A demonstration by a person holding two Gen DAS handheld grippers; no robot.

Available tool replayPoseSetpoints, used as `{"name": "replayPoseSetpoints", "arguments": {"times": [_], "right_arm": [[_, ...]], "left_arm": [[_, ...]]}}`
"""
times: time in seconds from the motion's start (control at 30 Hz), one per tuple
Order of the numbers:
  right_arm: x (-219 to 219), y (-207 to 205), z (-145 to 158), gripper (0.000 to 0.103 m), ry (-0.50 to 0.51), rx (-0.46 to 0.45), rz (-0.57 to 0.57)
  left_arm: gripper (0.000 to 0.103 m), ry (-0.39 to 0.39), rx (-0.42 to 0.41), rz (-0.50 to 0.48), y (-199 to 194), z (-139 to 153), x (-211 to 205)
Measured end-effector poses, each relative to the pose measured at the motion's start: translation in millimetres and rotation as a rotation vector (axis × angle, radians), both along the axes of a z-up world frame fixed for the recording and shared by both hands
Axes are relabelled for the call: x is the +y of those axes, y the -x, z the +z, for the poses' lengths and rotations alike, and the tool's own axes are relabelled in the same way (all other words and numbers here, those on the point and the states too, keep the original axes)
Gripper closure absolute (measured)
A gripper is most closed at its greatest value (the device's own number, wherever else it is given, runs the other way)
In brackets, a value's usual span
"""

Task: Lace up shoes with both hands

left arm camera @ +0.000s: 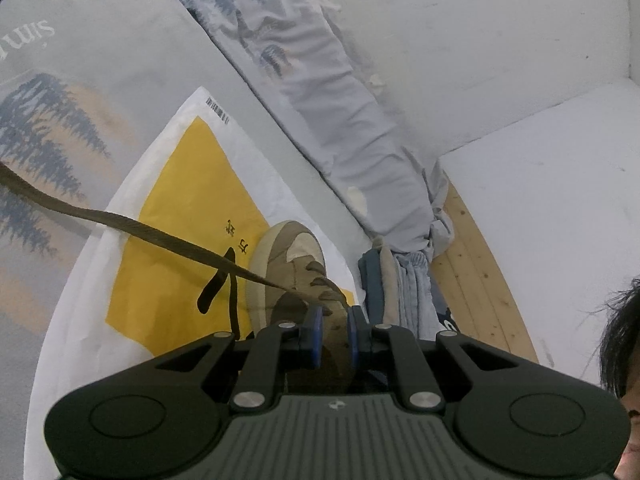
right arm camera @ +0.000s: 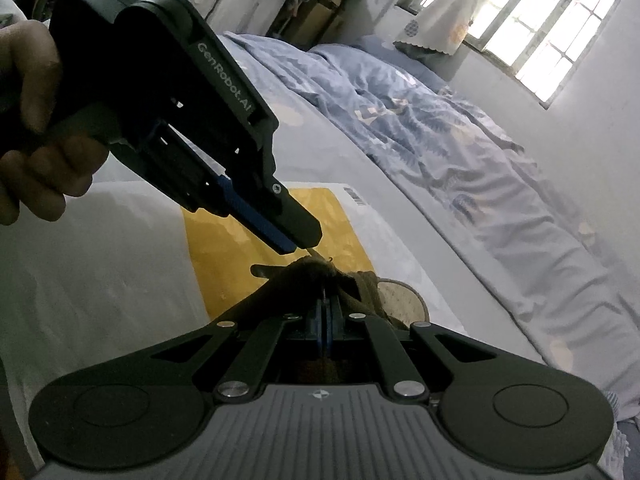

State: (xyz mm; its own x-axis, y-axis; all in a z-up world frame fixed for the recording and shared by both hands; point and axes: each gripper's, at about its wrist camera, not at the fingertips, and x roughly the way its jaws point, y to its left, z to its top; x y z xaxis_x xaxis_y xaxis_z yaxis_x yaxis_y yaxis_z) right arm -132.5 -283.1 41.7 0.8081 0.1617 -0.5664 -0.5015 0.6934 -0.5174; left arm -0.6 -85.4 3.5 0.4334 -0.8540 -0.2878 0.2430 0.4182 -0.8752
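One shoe (left arm camera: 288, 280) is showing, a tan and brown low sneaker, and it is lying on a white and yellow printed sheet (left arm camera: 168, 272) spread over the bed (right arm camera: 132, 264). In the left wrist view the shoe's long axis is running away from the camera, with the pale rounded toe pointing toward the far edge of the sheet and the laced throat sitting nearest the tool. One flat brown lace (left arm camera: 132, 230) is stretching from the shoe's eyelet area out to the left edge of that view, hanging taut above the sheet. Two tools are in play. The left tool (left arm camera: 332, 334) is standing with its blue pads only slightly parted, right over the shoe's throat; whether the pads are pinching the lace or the tongue cannot be told, since the shoe fills the narrow gap behind them. In the right wrist view the same left tool (right arm camera: 306, 246), gripped by one hand (right arm camera: 38, 120), is angling down toward the shoe's top edge. The right tool (right arm camera: 325, 320) is pressed together just behind the shoe's collar, nipping a thin dark strand. A rumpled blue patterned quilt (right arm camera: 420, 128) is lying farther along the bed.
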Motion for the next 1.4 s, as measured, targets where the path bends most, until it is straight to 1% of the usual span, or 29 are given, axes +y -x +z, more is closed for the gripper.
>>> {"name": "replayPoseSetpoints", "arguments": {"times": [0.17, 0.47, 0.9, 0.93, 1.0, 1.03, 1.07, 1.17, 1.23, 1.4], "right_arm": [[-0.3, 0.8, 1.7, 0.102, -0.006, -0.004, -0.003], [-1.0, -1.1, 0.5, 0.102, -0.005, 0.018, 0.017], [3.8, -6.9, -4.8, 0.102, 0.033, 0.01, 0.012], [4.6, -7.5, -5.8, 0.102, 0.04, 0.008, 0.012], [6.2, -8.3, -8.0, 0.102, 0.052, 0.005, 0.014], [7.3, -8.3, -9.1, 0.102, 0.064, -0.001, 0.016], [8.4, -8.3, -10.2, 0.102, 0.075, -0.006, 0.018], [12.1, -8.4, -12.6, 0.102, 0.117, -0.023, 0.026], [15.7, -7.9, -13.9, 0.101, 0.163, -0.049, 0.026], [23.8, -8.0, -16.8, 0.101, 0.202, -0.053, 0.038]], "left_arm": [[0.094, -0.001, 0.005, 0.0, -2.0, -1.3, 0.0], [0.094, -0.006, 0.009, 0.003, -3.1, -2.1, -0.5], [0.094, 0.006, 0.022, 0.004, -4.6, -4.7, 0.0], [0.093, 0.009, 0.022, 0.01, -4.5, -4.9, 0.0], [0.084, 0.017, 0.02, 0.025, -4.2, -5.4, 0.6], [0.077, 0.021, 0.019, 0.035, -3.8, -5.7, 1.1], [0.073, 0.023, 0.023, 0.039, -3.9, -6.3, 0.8], [0.071, 0.029, 0.036, 0.047, -4.0, -8.2, -0.4], [0.071, 0.025, 0.043, 0.048, -3.8, -9.3, -1.8], [0.071, 0.075, 0.077, 0.069, -3.9, -13.2, 2.3]]}}
